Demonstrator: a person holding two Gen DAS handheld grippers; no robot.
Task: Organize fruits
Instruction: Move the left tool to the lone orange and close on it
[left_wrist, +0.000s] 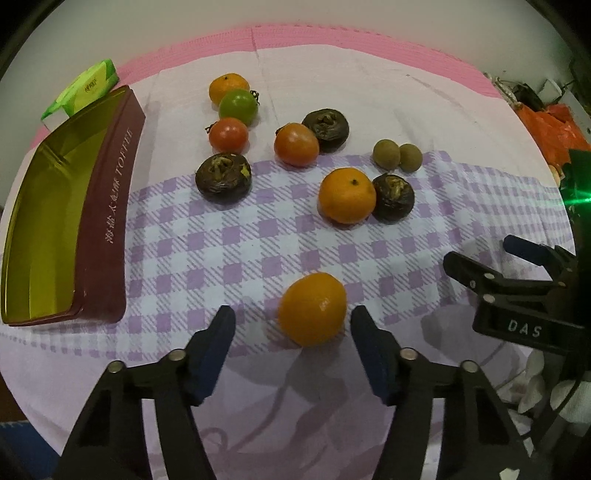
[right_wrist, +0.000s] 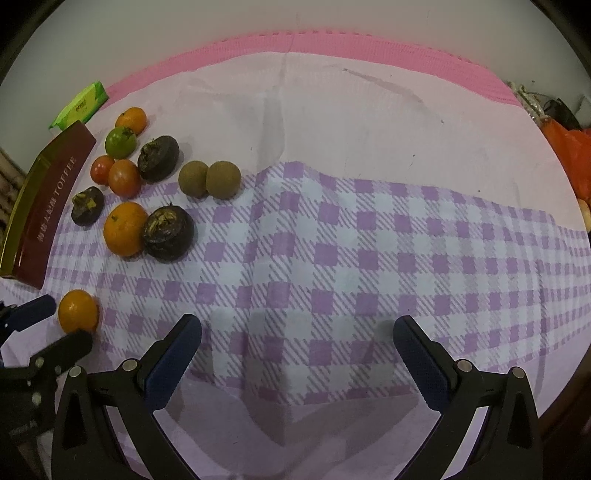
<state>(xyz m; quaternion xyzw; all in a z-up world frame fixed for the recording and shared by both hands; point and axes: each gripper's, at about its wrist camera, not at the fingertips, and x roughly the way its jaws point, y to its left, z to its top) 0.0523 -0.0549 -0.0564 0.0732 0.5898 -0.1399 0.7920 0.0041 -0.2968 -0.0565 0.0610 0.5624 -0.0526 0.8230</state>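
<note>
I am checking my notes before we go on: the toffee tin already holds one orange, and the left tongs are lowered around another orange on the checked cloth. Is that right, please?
Not quite. The toffee tin holds nothing that can be seen: the left wrist view shows its bare gold inside. The rest stands: the left tongs are lowered around an orange on the checked cloth.

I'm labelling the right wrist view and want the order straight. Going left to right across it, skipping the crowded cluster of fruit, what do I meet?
Toffee tin → lone orange by the left tongs → pair of small brown round fruits → right tongs over the checked cloth → orange bag.
</note>
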